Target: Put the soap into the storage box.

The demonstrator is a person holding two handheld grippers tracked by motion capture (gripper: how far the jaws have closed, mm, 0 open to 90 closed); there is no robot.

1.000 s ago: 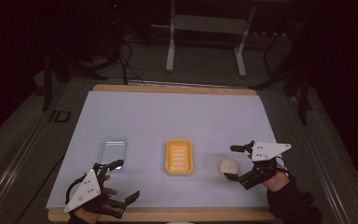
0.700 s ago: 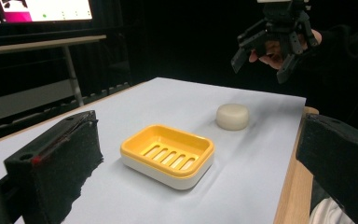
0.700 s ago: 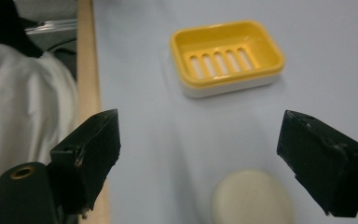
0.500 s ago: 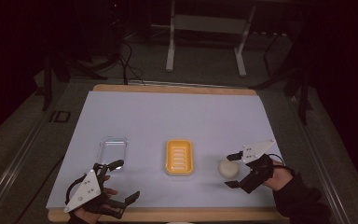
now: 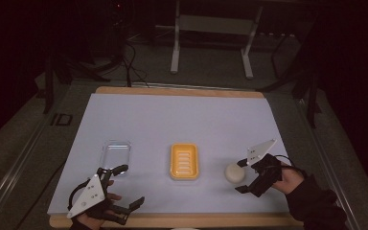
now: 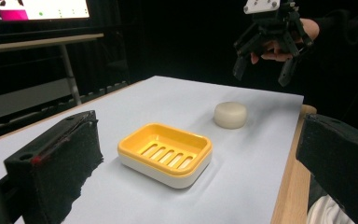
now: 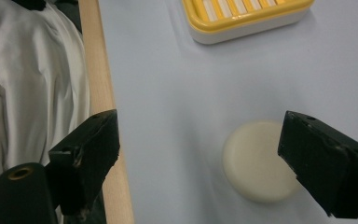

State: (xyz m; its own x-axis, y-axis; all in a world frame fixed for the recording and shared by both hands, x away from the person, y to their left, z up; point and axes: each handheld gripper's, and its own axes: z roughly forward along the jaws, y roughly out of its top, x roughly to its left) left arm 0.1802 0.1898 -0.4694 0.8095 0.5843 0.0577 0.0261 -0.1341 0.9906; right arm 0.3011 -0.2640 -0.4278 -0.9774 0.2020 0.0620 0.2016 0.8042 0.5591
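Lower right of the high view, my right gripper (image 5: 242, 176) hangs over the pale counter (image 5: 182, 120) with its jaws spread wide and holding nothing. Just left of it lies the round cream-white bar of soap (image 5: 234, 173), flat on the counter surface. From the right gripper view, the soap (image 7: 256, 161) sits low and right of centre, partly behind the right-hand jaw, while the left-hand jaw hangs over the wooden edge strip (image 7: 103, 98) of the counter; I cannot tell whether either jaw touches the soap.

Centre of the high view, slightly left of the soap, stands the yellow plastic soap dish with a slotted floor and white base (image 5: 184, 161). It is near the soap but apart from it. I see the dish (image 7: 242, 16) again at the top of the right gripper view.

Lower left of the high view, my left gripper (image 5: 124, 187) rests near the counter's front edge, jaws wide apart and empty. Just above it lies a clear plastic lid (image 5: 115, 152), flat on the counter and left of the dish. Along the left gripper view the dish (image 6: 165, 153) sits between the two jaws, with the soap (image 6: 230, 115) beyond it and the right gripper (image 6: 263, 70) raised above, upper right of the frame.
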